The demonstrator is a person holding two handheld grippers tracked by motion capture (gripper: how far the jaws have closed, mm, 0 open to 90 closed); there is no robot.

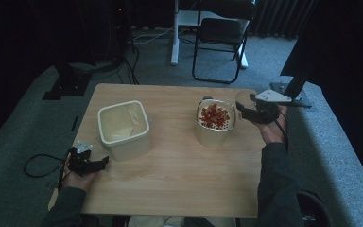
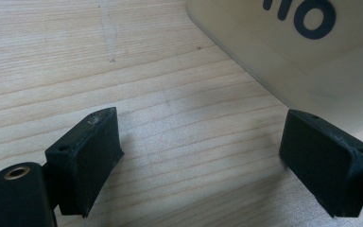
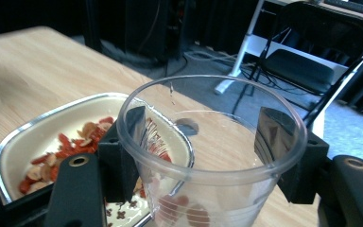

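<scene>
From the high view, the wooden tabletop (image 1: 170,184) carries a cream lidded container (image 1: 123,128) toward the left and a steel-rimmed container of red bits (image 1: 214,120) toward the right. The left gripper (image 1: 105,161) rests near the tabletop's left edge, just beside the cream container's front corner; its jaws are too small here to judge. The right gripper (image 1: 242,112) is at the far right, holding a clear plastic cup (image 1: 244,100) just beside the red-filled container; the cup is faint against the wood and hard to make out. A folding chair (image 1: 220,33) stands on the carpet beyond.

In the left gripper view, the jaws stand wide apart over bare wood, released, with nothing between them. The cream container (image 2: 288,52) is cut off at the upper right; dark lettering on it is cropped, and only what looks like "IIO" can be read.

In the right gripper view, the jaws are clamped on the clear plastic cup (image 3: 208,156), one on each side of its wall. A few red pieces at its bottom are blurred. The red-filled container (image 3: 52,142) lies just behind, partly hidden by the cup.
</scene>
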